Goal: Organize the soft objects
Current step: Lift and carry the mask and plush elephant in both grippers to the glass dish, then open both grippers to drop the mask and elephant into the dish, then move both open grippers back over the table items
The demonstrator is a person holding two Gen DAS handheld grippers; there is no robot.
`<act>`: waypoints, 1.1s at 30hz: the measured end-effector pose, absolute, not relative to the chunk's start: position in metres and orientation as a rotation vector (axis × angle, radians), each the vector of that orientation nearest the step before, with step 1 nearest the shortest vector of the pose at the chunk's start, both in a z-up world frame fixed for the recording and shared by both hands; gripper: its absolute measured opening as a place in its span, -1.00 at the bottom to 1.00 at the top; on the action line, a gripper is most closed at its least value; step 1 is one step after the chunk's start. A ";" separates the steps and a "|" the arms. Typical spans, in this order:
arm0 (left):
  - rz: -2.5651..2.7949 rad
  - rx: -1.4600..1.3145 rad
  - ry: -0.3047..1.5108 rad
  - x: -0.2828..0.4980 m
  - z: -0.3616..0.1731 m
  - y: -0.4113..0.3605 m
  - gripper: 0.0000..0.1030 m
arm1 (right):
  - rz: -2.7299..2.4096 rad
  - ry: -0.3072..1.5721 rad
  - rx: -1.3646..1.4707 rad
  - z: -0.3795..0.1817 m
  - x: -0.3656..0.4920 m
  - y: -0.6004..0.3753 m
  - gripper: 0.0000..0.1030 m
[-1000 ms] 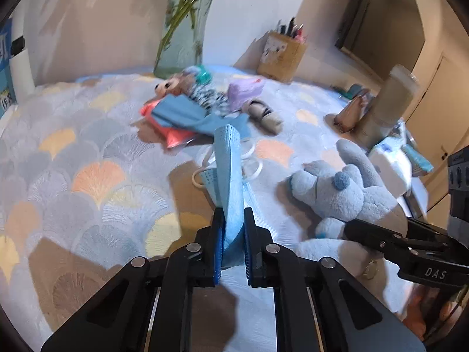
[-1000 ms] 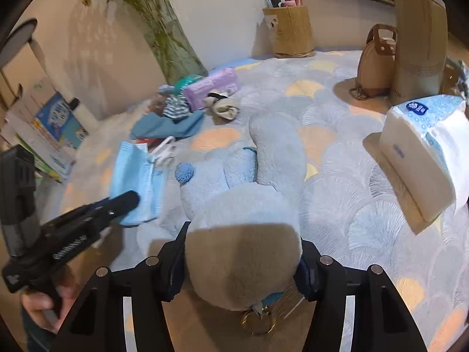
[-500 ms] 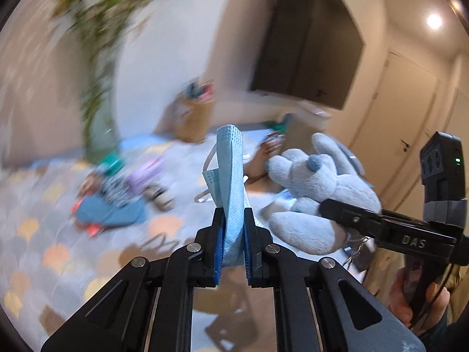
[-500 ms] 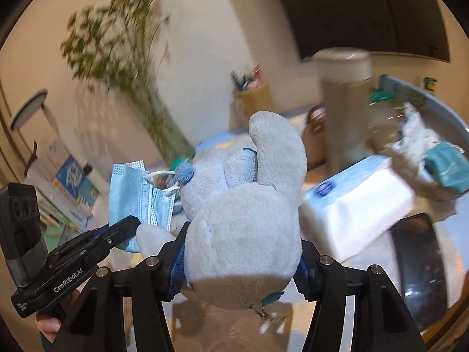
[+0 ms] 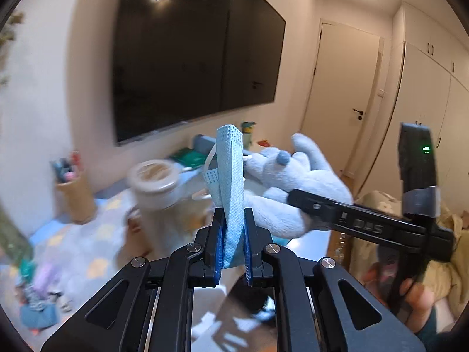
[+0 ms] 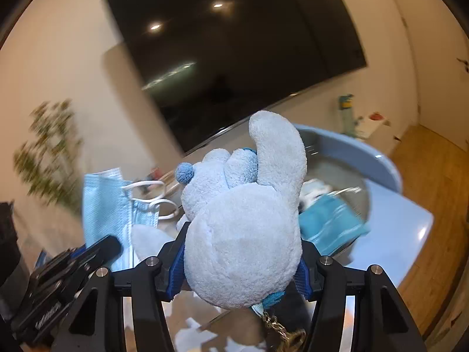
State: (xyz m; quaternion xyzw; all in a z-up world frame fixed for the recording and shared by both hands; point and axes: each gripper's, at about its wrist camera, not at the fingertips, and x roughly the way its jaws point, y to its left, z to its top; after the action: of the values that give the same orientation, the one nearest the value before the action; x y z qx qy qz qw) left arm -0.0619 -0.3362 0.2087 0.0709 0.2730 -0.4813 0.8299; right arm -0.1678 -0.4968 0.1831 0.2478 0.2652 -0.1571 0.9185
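Observation:
My left gripper (image 5: 233, 220) is shut on a folded blue face mask (image 5: 230, 176) and holds it up in the air. The mask also shows in the right wrist view (image 6: 105, 205). My right gripper (image 6: 243, 252) is shut on a pale blue plush bunny (image 6: 243, 228), also lifted; the bunny shows in the left wrist view (image 5: 293, 187), just right of the mask. A blue basin (image 6: 381, 176) lies ahead of the bunny, with blue cloth (image 6: 328, 220) inside.
A large dark TV (image 5: 190, 58) hangs on the wall. A beige canister (image 5: 155, 184) and a wooden pen holder (image 5: 73, 196) stand on the patterned tabletop (image 5: 73, 249). Several small soft things (image 5: 38, 302) lie at lower left. A plant (image 6: 49, 158) stands left.
Both grippers have lifted off the table and swung right, carrying the mask and the bunny. The basin has come into the right wrist view.

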 end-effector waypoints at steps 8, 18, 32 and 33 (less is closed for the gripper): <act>-1.005 0.185 0.676 -0.024 0.166 -0.434 -0.83 | -0.409 0.639 0.756 0.142 -0.122 -0.622 0.14; -0.883 0.293 0.759 -0.003 0.104 -0.491 -0.32 | -0.446 0.799 0.744 0.093 -0.072 -0.662 0.29; -0.952 0.396 0.624 -0.071 0.143 -0.434 0.56 | -0.426 0.721 0.772 0.126 -0.144 -0.645 0.36; -0.963 0.389 0.610 -0.075 0.150 -0.423 0.56 | -0.415 0.710 0.767 0.133 -0.148 -0.637 0.40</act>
State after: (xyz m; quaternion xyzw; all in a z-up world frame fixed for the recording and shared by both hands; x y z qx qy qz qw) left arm -0.0753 -0.4232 0.1496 0.1830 0.2868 -0.4531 0.8240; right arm -0.1478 -0.6367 0.1331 0.3636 0.3366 -0.1966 0.8461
